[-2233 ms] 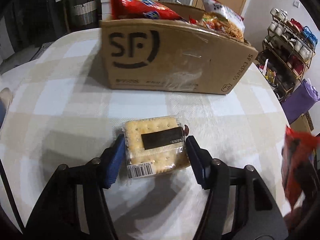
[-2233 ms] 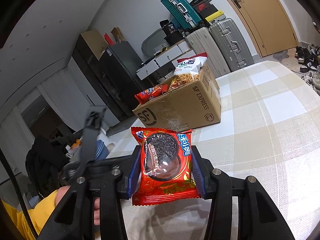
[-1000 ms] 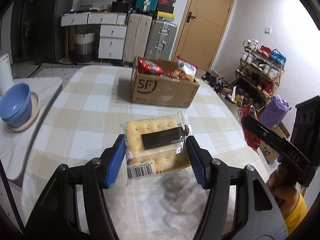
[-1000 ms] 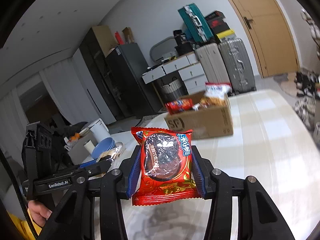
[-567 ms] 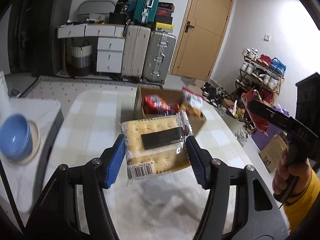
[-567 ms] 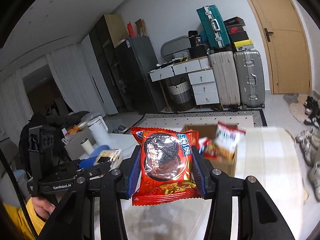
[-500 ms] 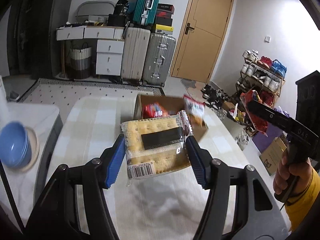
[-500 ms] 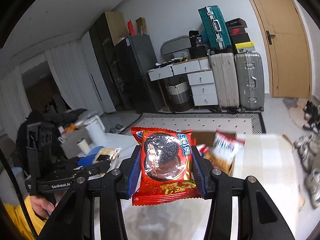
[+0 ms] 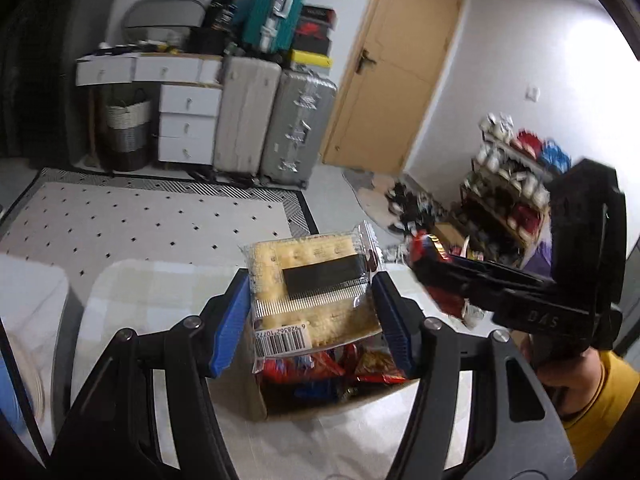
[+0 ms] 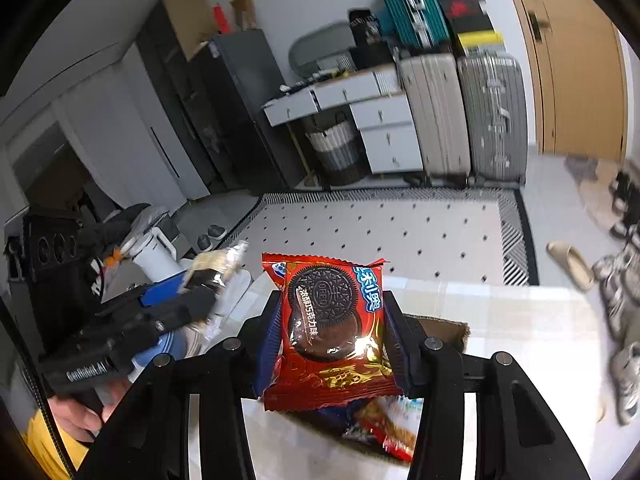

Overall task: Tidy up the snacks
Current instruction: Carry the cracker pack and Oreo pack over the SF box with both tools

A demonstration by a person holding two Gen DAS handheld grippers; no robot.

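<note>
While the left wrist view looks down past its own load into the open cardboard box [image 9: 256, 400], the right wrist view shows only a flap of that box at the far side and a few packets under its fingers. The left gripper [image 9: 312, 312] is clenched on one clear pack of crackers [image 9: 316, 280], blue pads pressing both its sides, and the pack hangs above the box opening. The right gripper [image 10: 332, 336] grips one red Oreo packet [image 10: 332, 332] the same way, also over the box. Snack bags [image 9: 332, 368] lie inside the box, red and orange ones, too jumbled and blurred to count. Only the left view shows the shoe rack [image 9: 516, 184] by the wall and the person's hand [image 9: 560, 376] with a yellow sleeve holding the other gripper. Only the right view shows the dark cabinet [image 10: 240, 112], a white kettle [image 10: 156, 256] and a beige slipper [image 10: 572, 264] on the floor. Both views show two silver suitcases [image 9: 276, 124], one teal suitcase [image 9: 276, 4] on top, one door [image 9: 396, 68], one white drawer unit [image 9: 188, 120] and one dotted rug [image 9: 140, 220]. The checked table [image 9: 132, 292] under the box is blurred
</note>
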